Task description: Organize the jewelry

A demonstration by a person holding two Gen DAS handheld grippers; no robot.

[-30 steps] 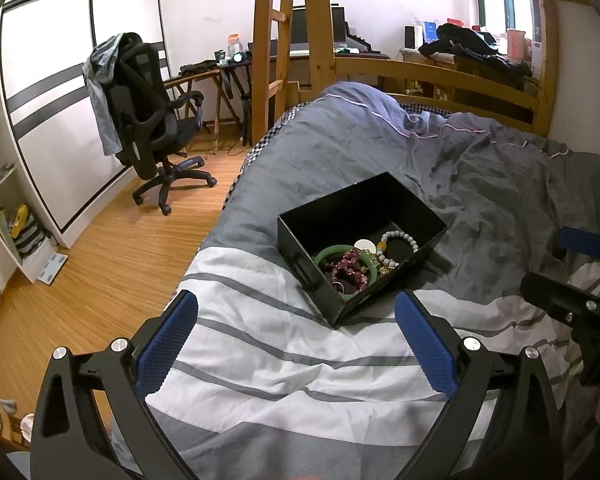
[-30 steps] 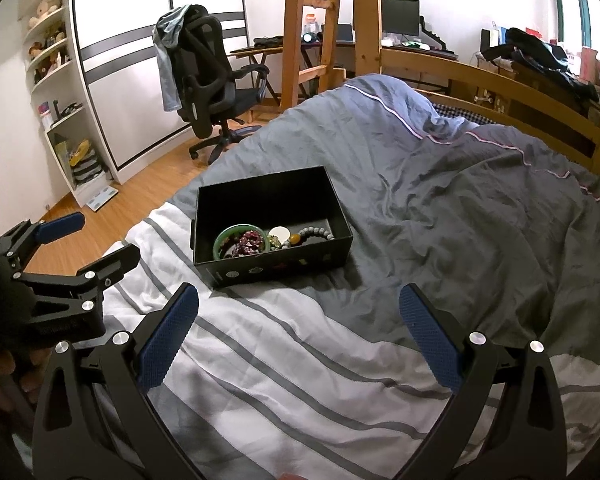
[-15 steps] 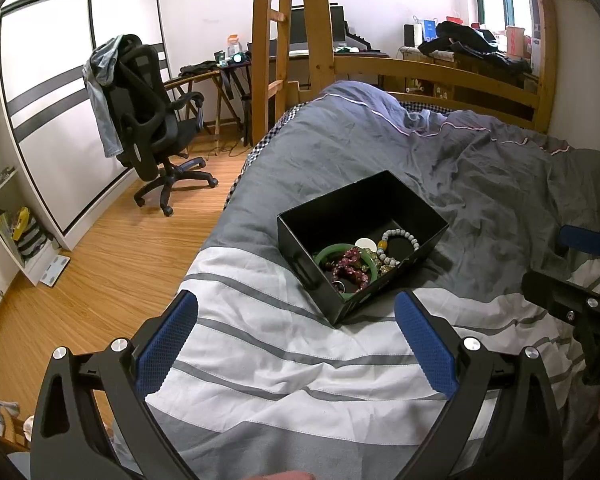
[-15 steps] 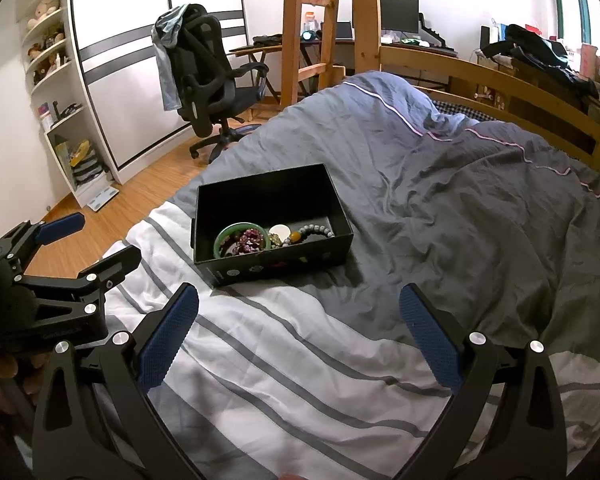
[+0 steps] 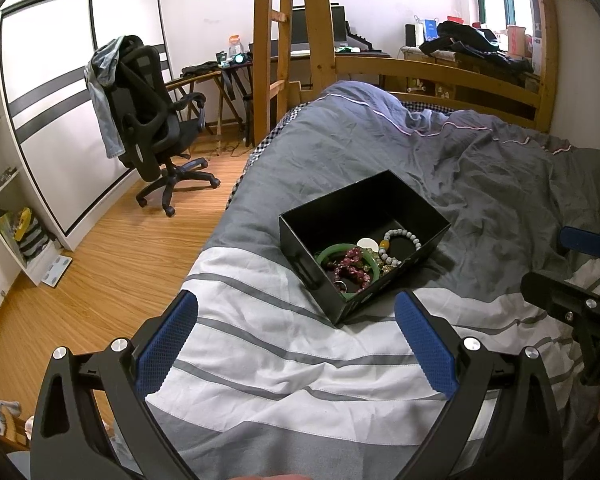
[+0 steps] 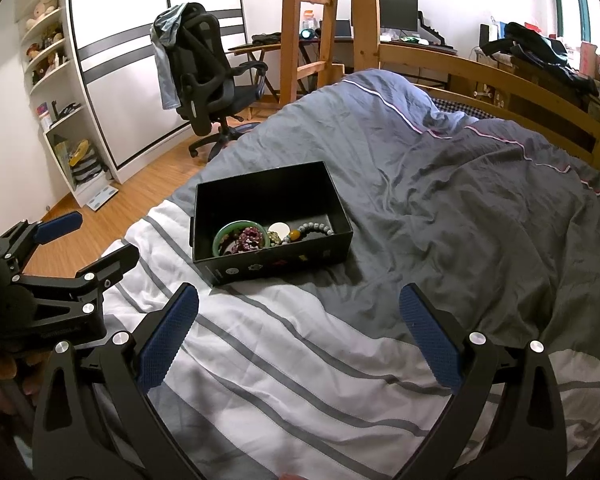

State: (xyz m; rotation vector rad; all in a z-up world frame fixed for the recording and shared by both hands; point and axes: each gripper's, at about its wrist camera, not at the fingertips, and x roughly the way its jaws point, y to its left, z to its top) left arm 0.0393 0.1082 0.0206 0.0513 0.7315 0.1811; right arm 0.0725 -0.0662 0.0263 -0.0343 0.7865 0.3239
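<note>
A black open box sits on the bed. Inside lie a green bangle, a dark red bead bracelet, a pale grey bead bracelet and a white round piece. My left gripper is open and empty, held above the striped duvet short of the box. My right gripper is open and empty, also short of the box. Each gripper shows in the other's view: the right one, the left one.
The bed has a grey and white striped duvet. A wooden bed frame and ladder stand behind. A black office chair stands on the wood floor at left, with white shelves beside it.
Both views have shifted very slightly; the box and jewelry stay in place and both grippers remain open.
</note>
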